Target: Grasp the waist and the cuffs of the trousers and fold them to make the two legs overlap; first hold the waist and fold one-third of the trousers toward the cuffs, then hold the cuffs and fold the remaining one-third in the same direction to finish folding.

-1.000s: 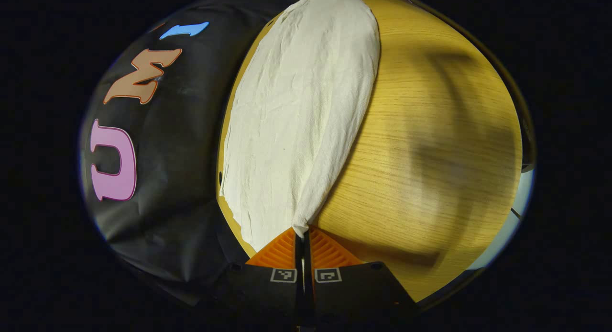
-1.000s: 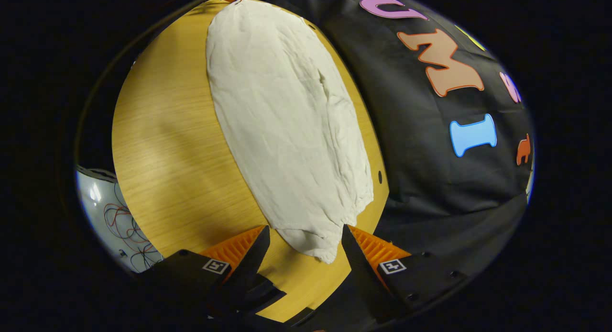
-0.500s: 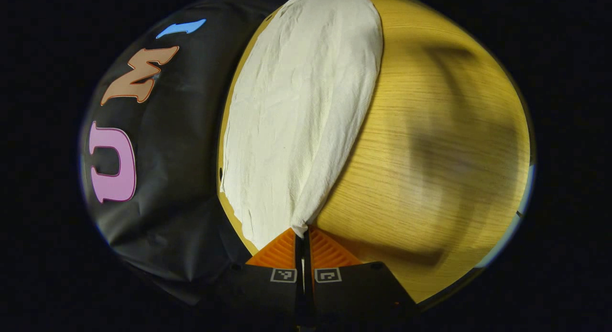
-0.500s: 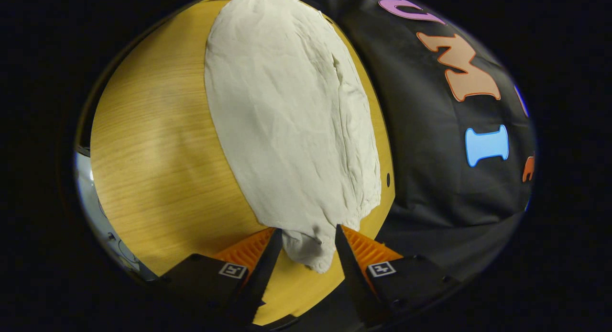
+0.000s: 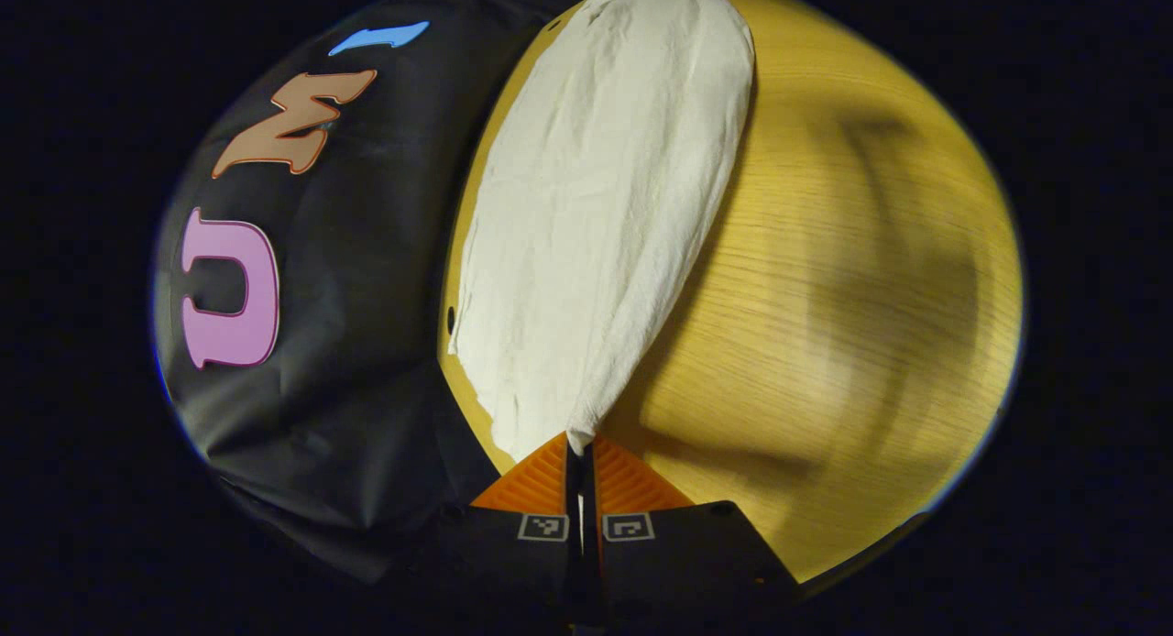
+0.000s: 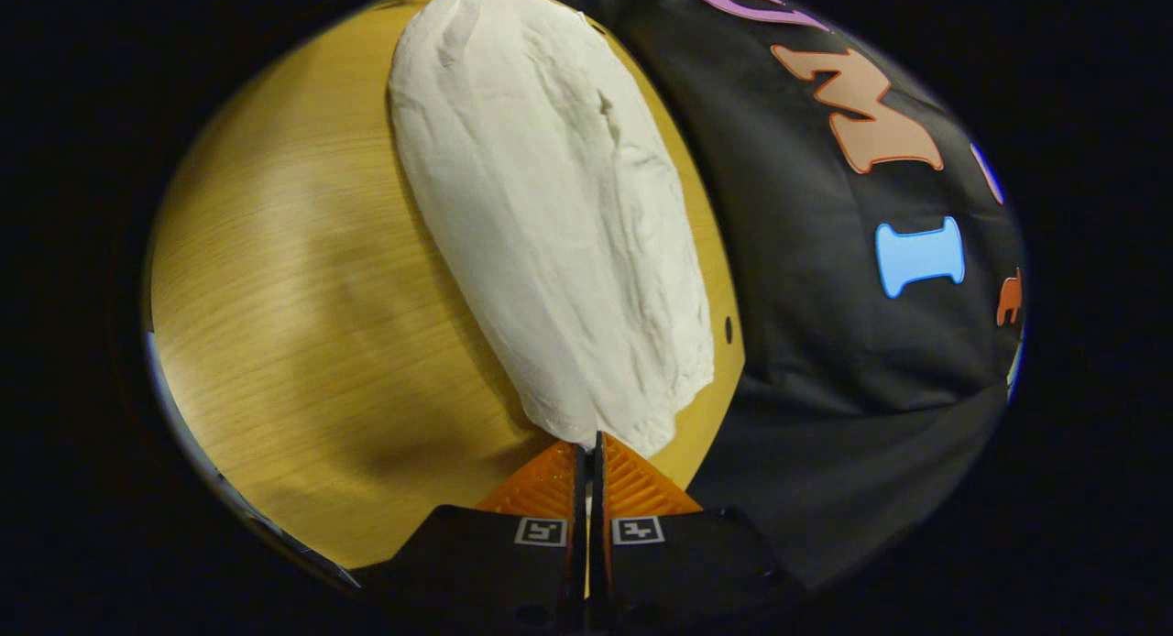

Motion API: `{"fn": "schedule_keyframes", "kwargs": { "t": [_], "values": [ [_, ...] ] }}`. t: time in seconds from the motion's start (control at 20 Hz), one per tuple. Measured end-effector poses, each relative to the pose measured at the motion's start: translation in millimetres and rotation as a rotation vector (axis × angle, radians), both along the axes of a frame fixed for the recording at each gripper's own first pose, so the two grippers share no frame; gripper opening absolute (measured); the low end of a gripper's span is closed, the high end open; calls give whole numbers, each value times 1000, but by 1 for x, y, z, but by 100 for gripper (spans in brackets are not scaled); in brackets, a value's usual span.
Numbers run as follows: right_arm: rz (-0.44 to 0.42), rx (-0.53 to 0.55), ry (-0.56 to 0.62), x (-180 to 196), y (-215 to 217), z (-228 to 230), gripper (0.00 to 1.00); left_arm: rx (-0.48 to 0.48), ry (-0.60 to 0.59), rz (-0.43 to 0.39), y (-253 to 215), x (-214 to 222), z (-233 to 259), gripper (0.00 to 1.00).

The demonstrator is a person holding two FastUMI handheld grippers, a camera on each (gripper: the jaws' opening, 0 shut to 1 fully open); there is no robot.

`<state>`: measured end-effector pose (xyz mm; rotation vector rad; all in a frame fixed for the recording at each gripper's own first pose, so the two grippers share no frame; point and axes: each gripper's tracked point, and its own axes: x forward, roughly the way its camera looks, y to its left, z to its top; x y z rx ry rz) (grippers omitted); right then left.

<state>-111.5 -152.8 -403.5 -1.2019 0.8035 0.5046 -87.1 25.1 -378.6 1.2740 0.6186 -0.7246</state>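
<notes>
Now two grippers, left gripper (image 5: 579, 448), right gripper (image 6: 591, 445), each clenched on one trousers (image 5: 605, 205); table (image 5: 852, 279).

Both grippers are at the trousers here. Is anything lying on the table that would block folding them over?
Nothing visible does. The left gripper and right gripper are each shut on an end of the trousers, and the bare wooden table beside the cloth carries only shadows.

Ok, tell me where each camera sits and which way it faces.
Left gripper view: rides the left gripper, looking along the trousers on the wooden table; its own fingers pinch the cloth's end.
Right gripper view: rides the right gripper, looking along the trousers from the other end; its own fingers pinch that end.
Shared: the trousers, the table, the booth wall.
</notes>
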Motion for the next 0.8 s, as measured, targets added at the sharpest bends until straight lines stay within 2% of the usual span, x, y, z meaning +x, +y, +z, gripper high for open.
{"fn": "schedule_keyframes", "kwargs": {
  "t": [0.35, 0.55, 0.7, 0.8],
  "values": [
    [-52, 60, -175, 83, 4, 53, 4, -13, -69, 73, -7, 51, 35, 0],
    [-72, 96, -225, 116, 1, 60, 4, -45, -103, 159, -14, 85, 59, 0],
    [-136, 158, -262, 144, -2, 57, 4, -82, -130, 243, -21, 113, 76, 0],
    [-178, 198, -290, 170, 0, 55, 4, -77, -166, 263, -29, 134, 87, 0]
  ]
}}
